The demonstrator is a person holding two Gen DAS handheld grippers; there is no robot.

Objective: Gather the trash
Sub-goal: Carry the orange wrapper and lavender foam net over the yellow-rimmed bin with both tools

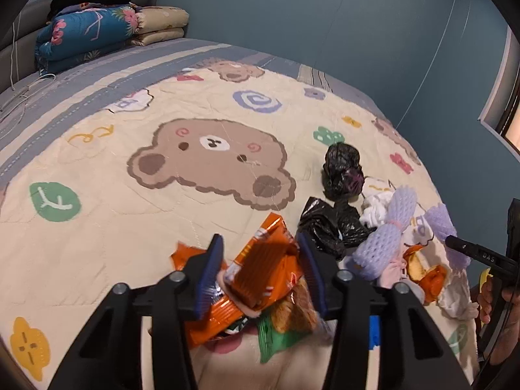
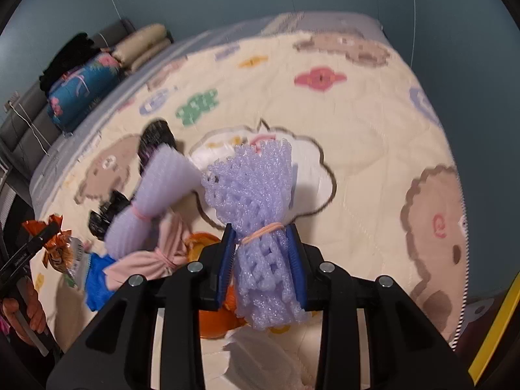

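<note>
Stretching away to the left, the cream quilted bedspread printed with brown bear faces (image 1: pixel 107 169) lies bare from its grey-blue striped border across to the big bear, leaving broad open room on that side; folded floral and beige quilts (image 1: pixel 107 29) sit stacked at the far left corner against the teal wall (image 1: pixel 325 16). Nearer the middle, the left gripper (image 1: pixel 261 271) has its blue-padded fingers closed on a crumpled orange foil snack wrapper (image 1: pixel 263 260), with a green wrapper (image 1: pixel 276 334) underneath; its printing cannot be read. Just right of it lie two knotted black plastic bags (image 1: pixel 338 221), then white crumpled tissue (image 1: pixel 377 208) and a lilac foam fruit net tied with a pink band (image 1: pixel 386 240), all crowded near the bed's right edge. Farthest right, the right gripper (image 2: pixel 263 260) clamps a second lilac foam net bound by an elastic band (image 2: pixel 260 201), lifted off the bedspread. Its black body bears white letters resembling "DAS".
</note>
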